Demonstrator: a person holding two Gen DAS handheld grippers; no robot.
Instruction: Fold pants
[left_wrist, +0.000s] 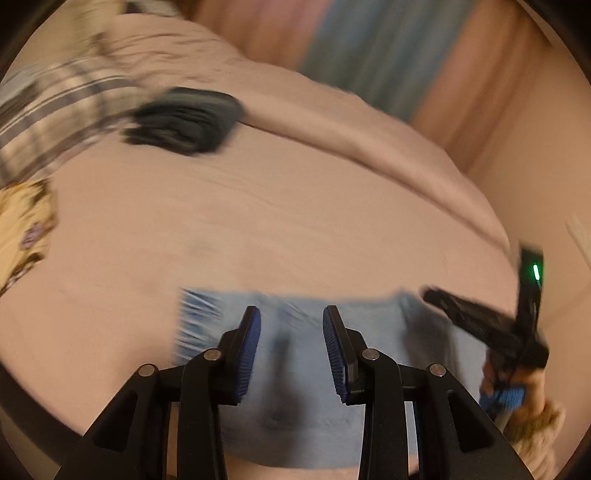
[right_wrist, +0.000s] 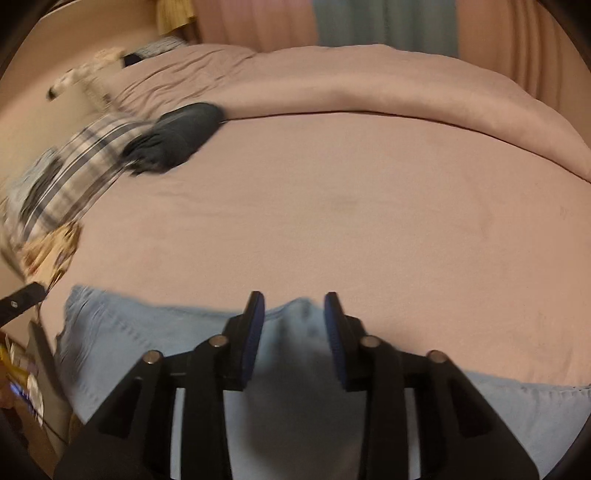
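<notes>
Left wrist view, blurred:
- Far left: yellow patterned cloth (left_wrist: 26, 229) at the edge of the bed (left_wrist: 295, 221). A plaid cloth (left_wrist: 55, 110) lies above it.
- A dark folded garment (left_wrist: 184, 122) touches the right end of the plaid cloth.
- The pants (left_wrist: 207, 325) are light blue and lie flat on the near part of the bed, with the frayed edge to the left.
- The left gripper (left_wrist: 291, 317) hangs over the middle of the pants. Its jaws stand apart, the blue pads are clear, and there is no cloth between them.
- Right edge: the right gripper (left_wrist: 436, 297) is seen side-on with its tip at the pants' right corner. A green light (left_wrist: 536, 272) is lit on its body.
- Back: a striped pink and blue curtain (left_wrist: 369, 48).

Right wrist view:
- Far left: the tip of the left gripper just shows at the frame edge, beside the pants' left corner.
- The plaid cloth and dark garment show again in the upper left, well apart from the pants.
- The pants run across the near edge of the bed from left to right.
- The right gripper points down at the pants' top edge. The cloth humps up between its pads with a dark shadow under it, so I read the jaws as clamped on a raised bunch of the pants.
- The sheet to the right of the gripper is bare.
- A rolled pink duvet (right_wrist: 369, 85) runs along the far side of the bed.
</notes>
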